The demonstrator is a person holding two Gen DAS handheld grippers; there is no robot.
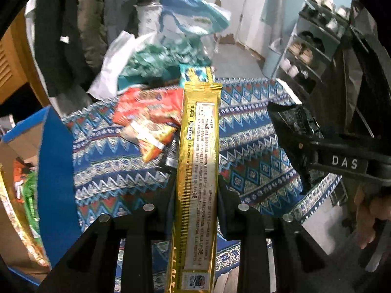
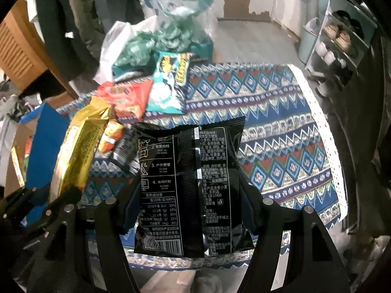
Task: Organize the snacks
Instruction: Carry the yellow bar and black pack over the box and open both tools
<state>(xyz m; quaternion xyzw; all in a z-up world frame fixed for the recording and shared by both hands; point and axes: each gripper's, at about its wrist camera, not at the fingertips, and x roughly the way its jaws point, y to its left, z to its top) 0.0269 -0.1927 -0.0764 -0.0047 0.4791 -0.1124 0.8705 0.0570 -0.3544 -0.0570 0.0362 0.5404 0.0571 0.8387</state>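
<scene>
Gold wrapper is what the left gripper (image 1: 195, 195) is pinching: its jaws are standing narrow, clamping a long gold snack packet (image 1: 198, 171) that is running lengthwise out between the fingers and hanging above the patterned tablecloth (image 1: 256, 131). Beyond the packet's far tip, a red snack bag (image 1: 146, 105) and a smaller orange packet (image 1: 151, 144) are lying on the cloth, with a teal and yellow packet (image 2: 168, 83) just behind them. Further back, plastic bags (image 1: 171, 36) are piling up at the table's far edge. To the left of this gripper, a blue cardboard box (image 1: 53, 171) is standing open with green and orange packets showing inside.

To the right, the right gripper (image 2: 193, 195) is holding a black snack bag (image 2: 190, 178), its jaws standing fairly wide and pressing on the bag's two sides, printed back facing the camera. Bare tablecloth is lying beyond and to the right of this bag. A hand (image 1: 369, 217) is gripping the right gripper's handle.
</scene>
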